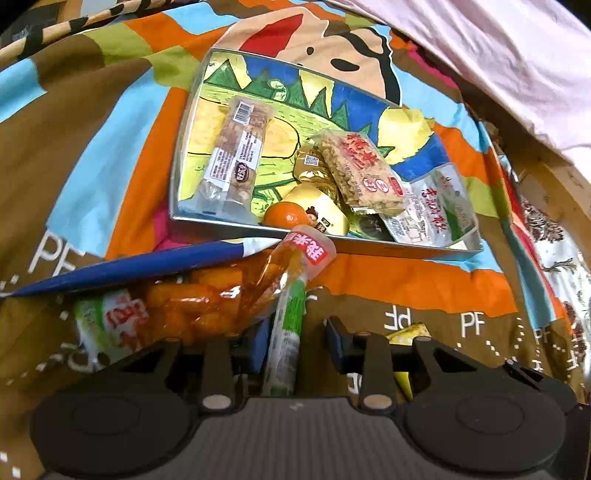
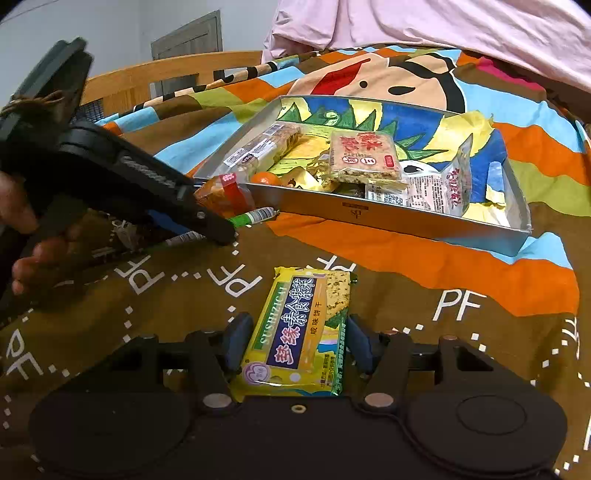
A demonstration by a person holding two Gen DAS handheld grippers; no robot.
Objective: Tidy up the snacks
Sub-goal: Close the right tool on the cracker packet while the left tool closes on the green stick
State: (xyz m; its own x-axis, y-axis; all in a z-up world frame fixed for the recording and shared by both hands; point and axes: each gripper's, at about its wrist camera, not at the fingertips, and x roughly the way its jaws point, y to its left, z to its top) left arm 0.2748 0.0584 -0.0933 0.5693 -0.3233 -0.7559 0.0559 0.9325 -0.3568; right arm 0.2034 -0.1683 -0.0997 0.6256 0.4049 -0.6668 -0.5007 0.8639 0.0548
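A long green-and-white snack packet [image 1: 286,332] stands edge-up between the fingers of my left gripper [image 1: 295,341], which is shut on it. Its red-labelled end [image 1: 310,251] reaches the rim of the silver tin [image 1: 221,221]. From the right wrist view, the left gripper [image 2: 221,230] rests its tip on the cloth, with the packet's end [image 2: 255,216] sticking out. My right gripper [image 2: 297,325] is shut on a yellow cracker packet [image 2: 295,332] that lies flat, its pads against both long edges. The tin [image 2: 369,218] holds a nut bar [image 1: 236,147], a rice cake packet [image 1: 362,170] and a mandarin [image 1: 284,216].
A clear bag of orange snacks [image 1: 207,306], a green-and-red packet [image 1: 110,321] and a blue pointed thing [image 1: 129,266] lie left of the left gripper. A pink cloth [image 2: 443,22] hangs behind the tin. A wooden chair back [image 2: 166,74] stands beyond the patterned tablecloth [image 2: 461,273].
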